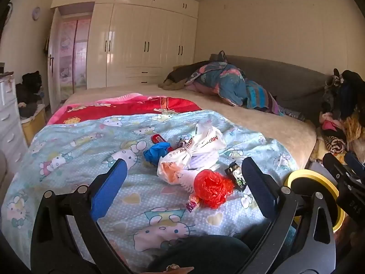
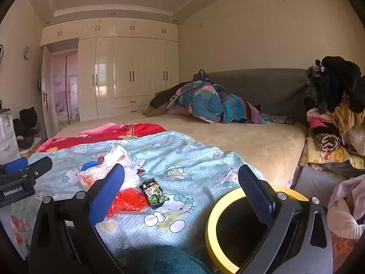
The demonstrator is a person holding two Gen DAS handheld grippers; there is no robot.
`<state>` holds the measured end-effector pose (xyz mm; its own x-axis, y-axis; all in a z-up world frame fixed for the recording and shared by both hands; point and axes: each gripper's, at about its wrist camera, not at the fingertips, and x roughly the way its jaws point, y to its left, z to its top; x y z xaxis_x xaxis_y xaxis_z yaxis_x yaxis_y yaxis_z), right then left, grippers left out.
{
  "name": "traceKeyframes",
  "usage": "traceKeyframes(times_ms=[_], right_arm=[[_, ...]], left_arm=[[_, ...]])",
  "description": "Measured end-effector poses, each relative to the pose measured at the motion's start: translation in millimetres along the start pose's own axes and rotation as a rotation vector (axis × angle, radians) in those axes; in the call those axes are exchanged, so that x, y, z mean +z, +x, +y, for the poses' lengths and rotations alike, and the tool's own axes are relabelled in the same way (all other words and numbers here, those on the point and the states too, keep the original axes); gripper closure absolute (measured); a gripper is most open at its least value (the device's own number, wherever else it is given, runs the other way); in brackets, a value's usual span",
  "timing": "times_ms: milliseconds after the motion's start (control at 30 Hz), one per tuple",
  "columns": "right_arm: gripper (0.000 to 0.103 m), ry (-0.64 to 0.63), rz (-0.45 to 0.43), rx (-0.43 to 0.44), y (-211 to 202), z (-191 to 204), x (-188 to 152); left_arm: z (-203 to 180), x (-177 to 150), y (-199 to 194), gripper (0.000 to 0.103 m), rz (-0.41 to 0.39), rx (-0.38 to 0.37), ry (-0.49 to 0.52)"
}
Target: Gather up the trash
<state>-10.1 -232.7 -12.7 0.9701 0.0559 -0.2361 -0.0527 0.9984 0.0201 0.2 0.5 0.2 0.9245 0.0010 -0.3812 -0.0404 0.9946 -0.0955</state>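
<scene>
Trash lies in a cluster on the Hello Kitty quilt (image 1: pixel 79 141): a crumpled red plastic bag (image 1: pixel 212 188), a white printed plastic bag (image 1: pixel 194 155), a blue crumpled glove (image 1: pixel 156 151), a small dark snack packet (image 1: pixel 236 174), a red flat wrapper (image 1: pixel 158 138) and a small candy wrapper (image 1: pixel 192 203). My left gripper (image 1: pixel 184 187) is open, just short of the red bag. My right gripper (image 2: pixel 182 194) is open and empty, with the snack packet (image 2: pixel 155 194) and red bag (image 2: pixel 127 202) between its fingers' line of sight. A yellow-rimmed bin (image 2: pixel 216 223) stands beside the bed.
The bed has a beige sheet (image 2: pixel 239 137), a red blanket (image 2: pixel 114 132) and a heap of bedding (image 2: pixel 205 102) by the grey headboard. Clothes pile (image 2: pixel 335 114) at right. White drawers (image 1: pixel 9 118) at left, wardrobe (image 1: pixel 141 43) behind.
</scene>
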Motion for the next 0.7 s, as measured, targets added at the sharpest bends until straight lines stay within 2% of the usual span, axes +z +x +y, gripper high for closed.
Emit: traceKeyframes(times_ms=[33,67,300,333,433,700], right_arm=[[0.006,0.011,0.024,0.000,1.5,-0.7,-0.1],[0.006,0.009,0.022,-0.001,1.3,-0.4,-0.1],[0.006,-0.001,0.016,-0.003,1.0,-0.4,0.0],[0.006,-0.001,0.016,-0.004,1.6,-1.3,0.3],[0.006,-0.002,0.014,-0.006,0.9,-0.3,-0.5],[0.006,-0.002,0.021,-0.006,5.3,-2.3,-4.5]], left_arm=[[0.7,0.5,0.1,0.010,0.001,0.000,0.000],[-1.1,-0.2,-1.4,0.010,-0.018,0.007,0.019],[-0.1,1.7,2.8,0.010,-0.003,0.014,0.012],[-3.2,7.0,-5.2,0.010,-0.030,0.006,0.017],[-4.9,9.5,-5.4,0.010,-0.026,0.006,0.021],[-3.6,2.6,-6.4,0.011,-0.042,0.005,0.016]])
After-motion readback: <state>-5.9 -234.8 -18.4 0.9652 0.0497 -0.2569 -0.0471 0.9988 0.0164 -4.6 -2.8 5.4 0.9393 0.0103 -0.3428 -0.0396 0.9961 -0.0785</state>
